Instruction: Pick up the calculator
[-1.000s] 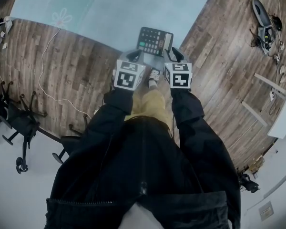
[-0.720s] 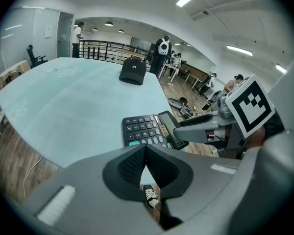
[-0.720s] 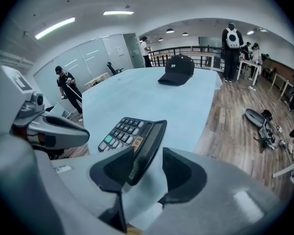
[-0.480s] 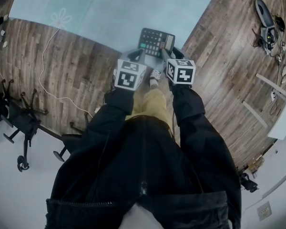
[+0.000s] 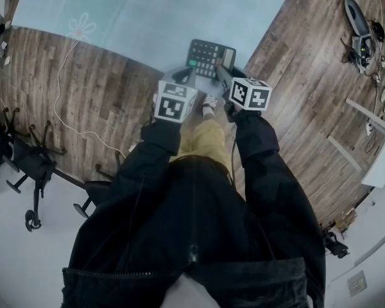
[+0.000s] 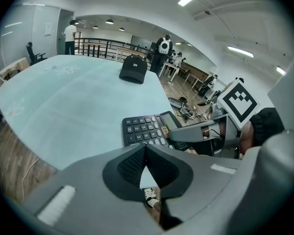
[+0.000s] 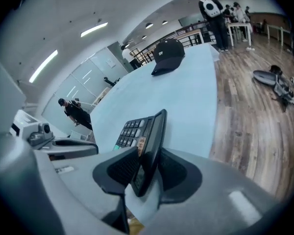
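A black calculator (image 5: pixel 208 56) lies at the near edge of the pale blue table (image 5: pixel 147 18). My right gripper (image 5: pixel 222 74) reaches its display end. In the right gripper view the calculator (image 7: pixel 146 131) stands edge-on between the pads, and the right gripper (image 7: pixel 144 166) is shut on it; its jaws have just been closing with the calculator between them. My left gripper (image 5: pixel 183 76) hovers just left of the calculator, not touching it. In the left gripper view its tips (image 6: pixel 146 148) meet with nothing held, short of the calculator (image 6: pixel 146 130).
A black cap (image 6: pixel 133 68) sits farther back on the table. A white cable (image 5: pixel 64 95) trails over the wood floor at the left, near dark chair bases (image 5: pixel 25 165). Several people stand far off in the room.
The right gripper has rolled, its marker cube now tilted to the right, and it has edged in on the calculator's display end. The left gripper has stayed where it was.
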The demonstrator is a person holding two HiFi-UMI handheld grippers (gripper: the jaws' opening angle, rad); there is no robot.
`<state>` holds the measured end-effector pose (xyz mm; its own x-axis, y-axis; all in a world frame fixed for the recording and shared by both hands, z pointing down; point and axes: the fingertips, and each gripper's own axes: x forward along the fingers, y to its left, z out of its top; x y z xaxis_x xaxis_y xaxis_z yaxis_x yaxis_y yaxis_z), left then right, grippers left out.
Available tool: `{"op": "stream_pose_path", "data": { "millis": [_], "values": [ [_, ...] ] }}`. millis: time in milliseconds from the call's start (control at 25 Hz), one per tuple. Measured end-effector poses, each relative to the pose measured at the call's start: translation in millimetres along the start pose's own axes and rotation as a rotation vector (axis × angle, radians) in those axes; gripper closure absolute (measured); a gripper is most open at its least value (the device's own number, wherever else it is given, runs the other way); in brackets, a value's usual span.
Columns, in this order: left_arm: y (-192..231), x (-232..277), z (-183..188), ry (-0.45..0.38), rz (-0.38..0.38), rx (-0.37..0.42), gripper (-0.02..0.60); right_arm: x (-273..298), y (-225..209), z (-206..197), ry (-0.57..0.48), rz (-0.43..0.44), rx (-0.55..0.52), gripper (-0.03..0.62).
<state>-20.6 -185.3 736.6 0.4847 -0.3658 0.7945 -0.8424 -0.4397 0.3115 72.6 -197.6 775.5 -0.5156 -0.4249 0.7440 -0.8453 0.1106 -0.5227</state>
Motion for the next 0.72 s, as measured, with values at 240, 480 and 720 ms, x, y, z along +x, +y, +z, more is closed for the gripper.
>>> {"op": "stream_pose_path", "data": {
  "millis": [240,480,720],
  "values": [
    [-2,-1,-3,-0.001,-0.015,-0.011,0.591,0,2,-3,-0.006,0.097,0.183,0.511],
    [-3,-11,3,-0.016,-0.007,-0.019,0.591,-11,25,18,-0.05,0.082,0.114,0.539],
    [-2,-25,21,-0.068,0.007,-0.016,0.591,-26,46,32,-0.093,0.072,0.027,0.542]
  ]
}}
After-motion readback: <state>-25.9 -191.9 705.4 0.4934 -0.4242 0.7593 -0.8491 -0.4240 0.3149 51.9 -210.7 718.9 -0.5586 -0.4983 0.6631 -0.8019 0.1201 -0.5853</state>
